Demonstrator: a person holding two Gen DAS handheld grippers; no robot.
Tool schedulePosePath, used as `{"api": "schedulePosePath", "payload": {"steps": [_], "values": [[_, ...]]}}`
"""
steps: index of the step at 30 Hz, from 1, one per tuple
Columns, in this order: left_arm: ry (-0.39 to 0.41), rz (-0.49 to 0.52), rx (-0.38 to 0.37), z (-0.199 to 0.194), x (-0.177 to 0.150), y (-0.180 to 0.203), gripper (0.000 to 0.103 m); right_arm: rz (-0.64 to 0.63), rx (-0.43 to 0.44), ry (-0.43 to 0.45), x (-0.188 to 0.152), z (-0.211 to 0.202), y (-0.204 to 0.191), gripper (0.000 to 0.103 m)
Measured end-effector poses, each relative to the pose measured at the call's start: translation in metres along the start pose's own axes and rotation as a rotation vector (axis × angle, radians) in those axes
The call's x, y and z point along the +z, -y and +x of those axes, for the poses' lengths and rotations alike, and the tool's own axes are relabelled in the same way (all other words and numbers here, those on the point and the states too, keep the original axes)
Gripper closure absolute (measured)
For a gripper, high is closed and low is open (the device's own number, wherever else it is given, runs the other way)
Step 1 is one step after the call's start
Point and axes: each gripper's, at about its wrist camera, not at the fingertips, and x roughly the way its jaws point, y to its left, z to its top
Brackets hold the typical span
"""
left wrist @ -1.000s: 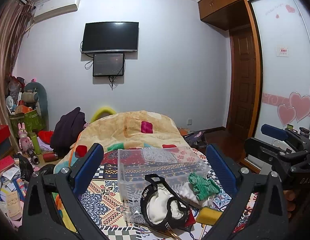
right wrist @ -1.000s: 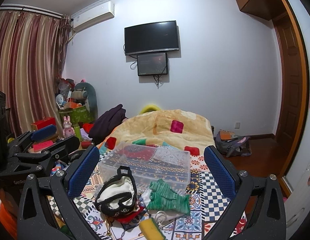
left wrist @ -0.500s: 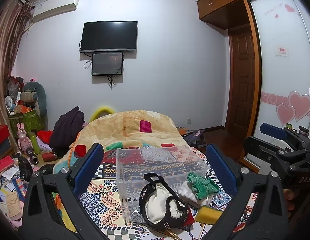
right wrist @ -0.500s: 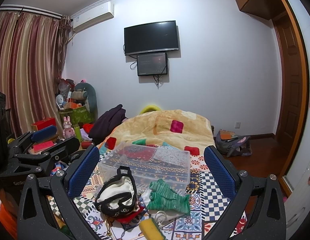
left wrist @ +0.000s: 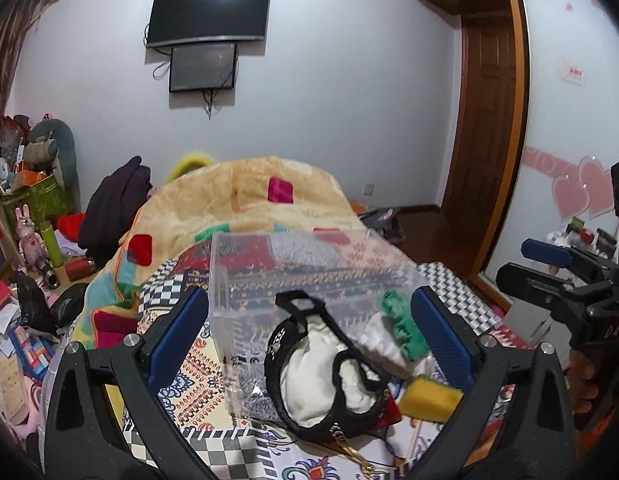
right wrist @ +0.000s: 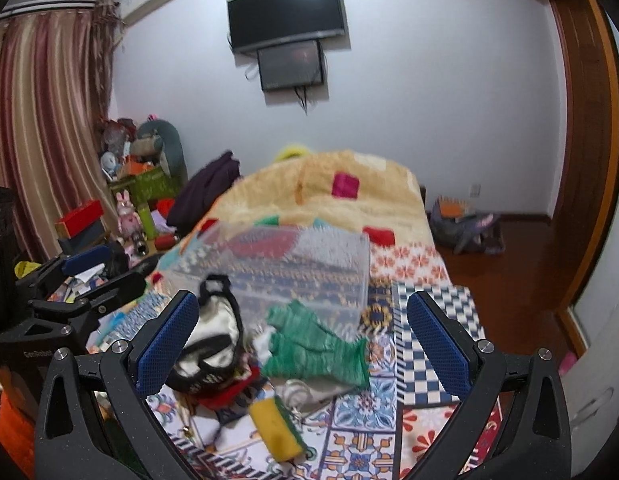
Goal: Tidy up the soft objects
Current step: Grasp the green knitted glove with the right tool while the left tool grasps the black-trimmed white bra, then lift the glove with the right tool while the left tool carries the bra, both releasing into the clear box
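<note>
A clear plastic box (left wrist: 305,272) (right wrist: 293,264) stands on the patterned bed cover. In front of it lie a black-edged white pouch (left wrist: 325,372) (right wrist: 213,340), green knit gloves (left wrist: 401,324) (right wrist: 317,352), a yellow sponge (left wrist: 429,398) (right wrist: 277,428) and a red cloth (right wrist: 225,394). My left gripper (left wrist: 309,344) is open and empty, just above the pouch. My right gripper (right wrist: 301,344) is open and empty, above the gloves. Each gripper also shows in the other's view, the right one (left wrist: 557,276) and the left one (right wrist: 89,280).
A beige blanket (left wrist: 245,200) is heaped behind the box. A dark garment (left wrist: 113,208) lies at its left. Toys and boxes (left wrist: 33,216) crowd the left floor. A wooden door (left wrist: 485,120) and a bag (right wrist: 465,224) are at the right.
Both grippers have moved forward and down toward the pile; the box and soft items now sit closer between the fingers. Both stay open.
</note>
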Motion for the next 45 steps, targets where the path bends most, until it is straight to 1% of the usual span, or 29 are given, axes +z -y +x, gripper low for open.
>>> {"api": "schedulePosePath", "payload": {"steps": [1,4,6,8,10,11,16,18,19,20,21,22,26,29,34,38,45], "values": [[-0.012,0.004,0.002,0.005,-0.002,0.000,0.008,0.007,-0.002,-0.018,-0.003,0.005,0.003,0.001],[-0.065,0.010,0.004,0.024,-0.010,-0.002,0.018,0.024,0.005,-0.065,-0.010,0.016,0.012,0.006],[-0.094,0.002,0.007,0.035,-0.016,-0.006,0.021,0.037,0.019,-0.103,-0.015,0.025,0.015,0.012],[-0.122,-0.009,0.009,0.046,-0.022,-0.011,0.026,0.045,0.038,-0.132,-0.019,0.032,0.015,0.015],[-0.153,-0.023,0.005,0.056,-0.027,-0.016,0.033,0.049,0.063,-0.163,-0.022,0.041,0.015,0.020],[-0.172,-0.036,0.000,0.063,-0.030,-0.019,0.035,0.047,0.072,-0.173,-0.023,0.044,0.014,0.022],[-0.228,-0.064,-0.009,0.079,-0.040,-0.027,0.047,0.025,0.091,-0.225,-0.027,0.065,0.005,0.028],[-0.246,-0.070,-0.013,0.084,-0.043,-0.028,0.052,0.021,0.096,-0.249,-0.029,0.074,0.003,0.036],[-0.256,-0.075,-0.019,0.086,-0.044,-0.029,0.055,0.021,0.098,-0.261,-0.031,0.077,0.003,0.038],[-0.264,-0.080,-0.026,0.088,-0.045,-0.029,0.058,0.022,0.099,-0.275,-0.032,0.081,0.003,0.042],[-0.272,-0.085,-0.030,0.091,-0.046,-0.030,0.063,0.024,0.102,-0.292,-0.035,0.086,0.003,0.048],[-0.280,-0.092,-0.037,0.093,-0.047,-0.032,0.067,0.027,0.104,-0.304,-0.036,0.088,0.004,0.051],[-0.280,-0.106,-0.047,0.095,-0.048,-0.035,0.076,0.045,0.122,-0.319,-0.039,0.092,0.007,0.058],[-0.269,-0.102,-0.051,0.093,-0.047,-0.035,0.081,0.051,0.134,-0.310,-0.040,0.088,0.008,0.070],[-0.234,-0.082,-0.045,0.081,-0.043,-0.030,0.087,0.058,0.142,-0.295,-0.038,0.082,0.009,0.075],[-0.200,-0.070,-0.048,0.069,-0.038,-0.024,0.089,0.055,0.157,-0.263,-0.036,0.069,0.009,0.081],[-0.125,-0.063,-0.053,0.042,-0.016,-0.020,0.090,0.037,0.146,-0.198,-0.021,0.048,0.002,0.082]]}}
